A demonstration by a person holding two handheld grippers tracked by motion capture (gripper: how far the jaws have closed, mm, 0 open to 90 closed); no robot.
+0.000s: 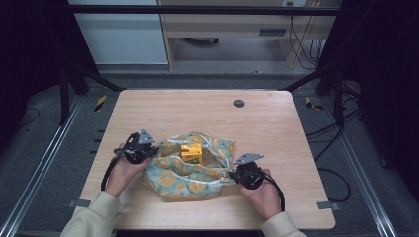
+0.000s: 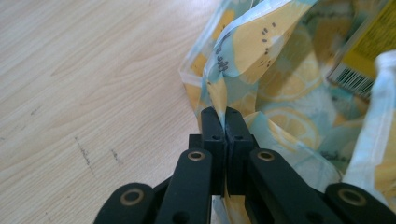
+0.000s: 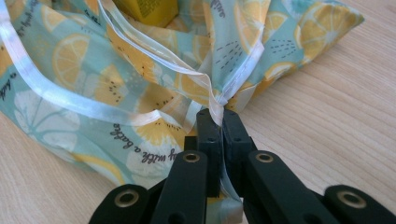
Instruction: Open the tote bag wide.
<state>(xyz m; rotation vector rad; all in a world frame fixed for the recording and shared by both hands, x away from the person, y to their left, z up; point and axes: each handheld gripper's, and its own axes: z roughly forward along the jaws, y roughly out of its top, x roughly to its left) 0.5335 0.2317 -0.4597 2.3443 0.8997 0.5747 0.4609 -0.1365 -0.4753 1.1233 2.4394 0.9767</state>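
One wooden table is shown, on which one lemon-print bag is laid. One yellow carton is seen inside the bag. Two hand-held grippers are counted: a left gripper and a right gripper. One round grommet is set in the tabletop.

The desk is a pale wood-grain top with rounded corners, and a small round dark cap sits in its surface toward the far right. A crumpled bag printed with lemon slices on pale blue-green lies directly on the desk, near the front edge and about midway between left and right, its white-trimmed mouth spread open toward the far side. In the left gripper view the wood beside the bag carries a few short dark scuff marks.
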